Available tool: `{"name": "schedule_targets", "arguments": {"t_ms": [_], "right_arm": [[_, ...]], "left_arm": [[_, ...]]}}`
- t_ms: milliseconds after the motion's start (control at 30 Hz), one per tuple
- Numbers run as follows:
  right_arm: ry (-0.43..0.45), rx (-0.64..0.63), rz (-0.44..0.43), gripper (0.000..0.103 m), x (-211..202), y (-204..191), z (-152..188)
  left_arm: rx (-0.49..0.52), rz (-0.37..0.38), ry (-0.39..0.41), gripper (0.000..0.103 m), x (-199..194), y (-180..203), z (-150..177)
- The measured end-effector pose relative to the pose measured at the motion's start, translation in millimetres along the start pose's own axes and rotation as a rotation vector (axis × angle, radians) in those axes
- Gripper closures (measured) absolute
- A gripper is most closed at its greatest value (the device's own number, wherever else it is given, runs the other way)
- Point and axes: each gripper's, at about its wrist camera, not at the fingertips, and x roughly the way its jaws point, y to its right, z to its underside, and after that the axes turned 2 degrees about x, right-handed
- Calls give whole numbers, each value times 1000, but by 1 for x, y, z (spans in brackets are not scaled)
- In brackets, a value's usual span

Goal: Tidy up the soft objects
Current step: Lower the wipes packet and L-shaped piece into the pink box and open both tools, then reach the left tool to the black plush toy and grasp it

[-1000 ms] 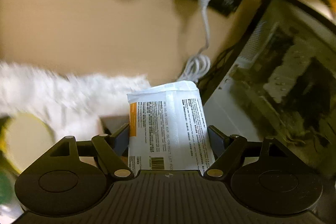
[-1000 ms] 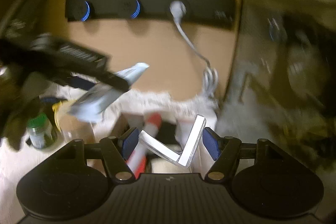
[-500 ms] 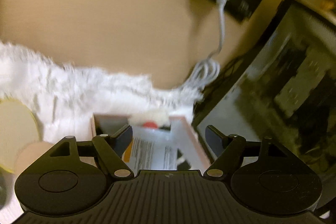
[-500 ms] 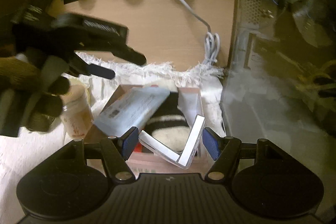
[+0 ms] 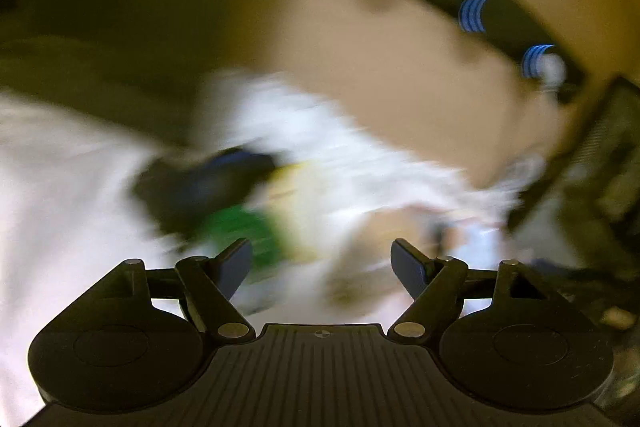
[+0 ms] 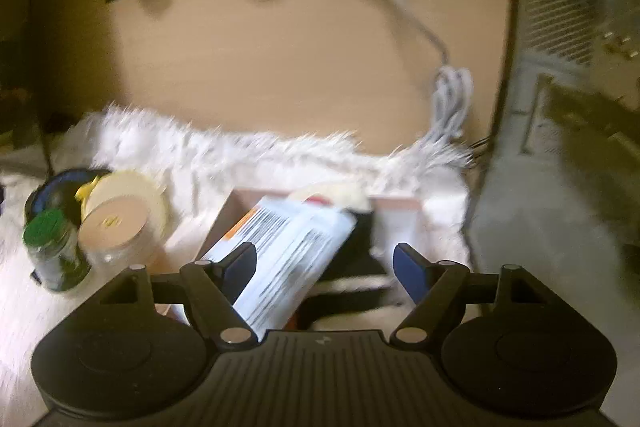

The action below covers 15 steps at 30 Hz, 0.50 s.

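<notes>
Left gripper (image 5: 321,263): fingers (image 5: 236,263) stood wide apart with nothing between the pads, pitched forward and down; its view was heavily smeared. Right gripper (image 6: 324,267): also pitched forward and down, fingers (image 6: 408,269) spread and opening, pads pressing on nothing. No hand or sleeve was visible in either wrist view.
</notes>
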Motion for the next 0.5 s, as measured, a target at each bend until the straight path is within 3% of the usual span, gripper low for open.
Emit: {"name": "schedule_targets", "arguments": {"t_ms": [200, 300, 500], "right_arm": [[-113, 24, 10, 26, 33, -27, 13], [-131, -20, 72, 13, 40, -36, 12], [-178, -239, 163, 13, 43, -62, 2]], "left_arm": [[-163, -110, -45, 22, -17, -71, 24], [-188, -105, -42, 22, -18, -83, 27], [-218, -44, -70, 22, -9, -94, 44]]}}
